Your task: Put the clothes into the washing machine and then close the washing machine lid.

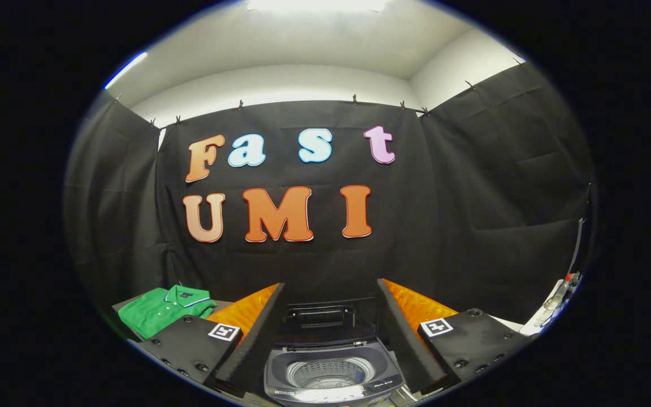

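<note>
Spread wide apart, the black two-finger claw holds nothing; its two dark fingers stand well clear of each other, each with ribbed orange padding on its outer side and a small black-and-white square marker on its mount. Between the fingers, nearest of all, sits the small grey top-loading washing machine, its round perforated metal drum open to view and looking empty from what shows. Just beyond the drum, the machine's dark hinged lid stands raised upright at the far side of the opening, still between the two fingers. To the left, past the left finger's mount and well apart from the machine, a folded green polo shirt with a white-trimmed collar lies flat on a dark surface. To the far right, some small pale items rest on a light surface, too blurred to tell what they are. Farthest back hangs the black cloth wall, pinned up under a white ceiling.
</note>
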